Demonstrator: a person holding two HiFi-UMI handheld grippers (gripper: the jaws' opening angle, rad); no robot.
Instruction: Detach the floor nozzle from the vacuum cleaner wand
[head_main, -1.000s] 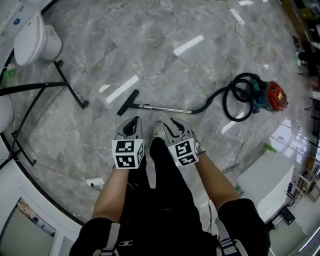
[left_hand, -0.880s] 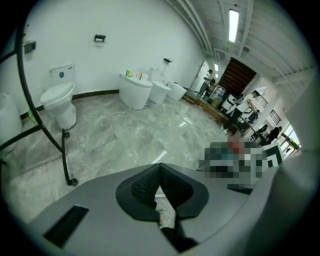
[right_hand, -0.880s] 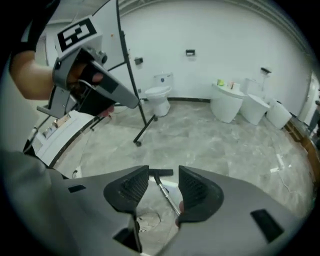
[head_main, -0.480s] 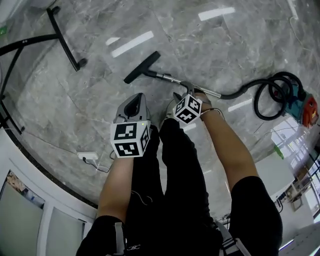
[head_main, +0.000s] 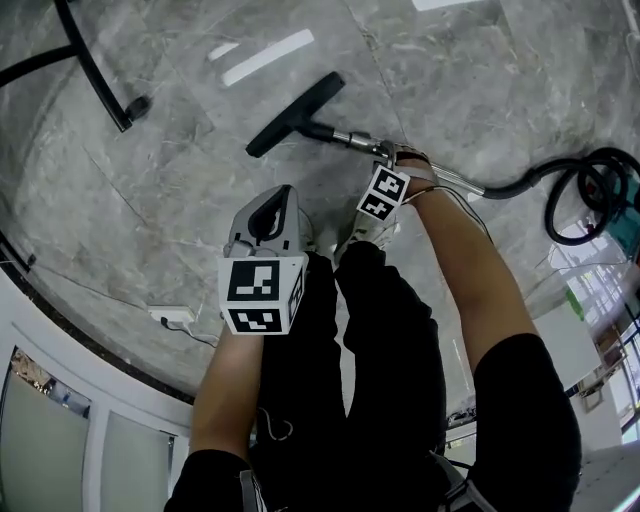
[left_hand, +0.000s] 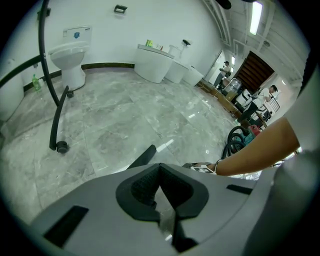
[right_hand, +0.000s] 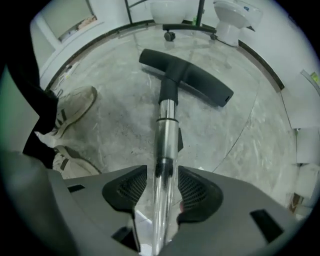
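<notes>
The grey marble floor (head_main: 150, 200) fills the head view, and the whole vacuum assembly lies flat on it. A black hose (head_main: 580, 205) coils at the right edge and runs into the shiny metal vacuum cleaner wand (right_hand: 165, 130), which crosses the upper middle of the frame. The black floor nozzle (head_main: 295, 113) is still fixed to the wand's far end, up and to the left of centre.

In the right gripper view the right hand-held gripper (right_hand: 162, 187) points down over the wand. Its jaws are spread, with the tube running between the pads and a sliver of floor showing on either side, so nothing is clamped yet. The left hand-held gripper (left_hand: 160, 172) hangs lower left of the nozzle in the head view. Its jaws are pressed together on nothing, and the nozzle peeks over them in its own view.

The step in hand looks like securing the wand. Next, the right jaws probably need to close on the tube. The left ones would then have to spread, take the nozzle's neck and pull it off along the wand's line, likely with a twist.

No brand can be read. The toilet (left_hand: 70, 57) carries a small blue label, too small to make out. The gripper cubes show only square black-and-white markers.
</notes>
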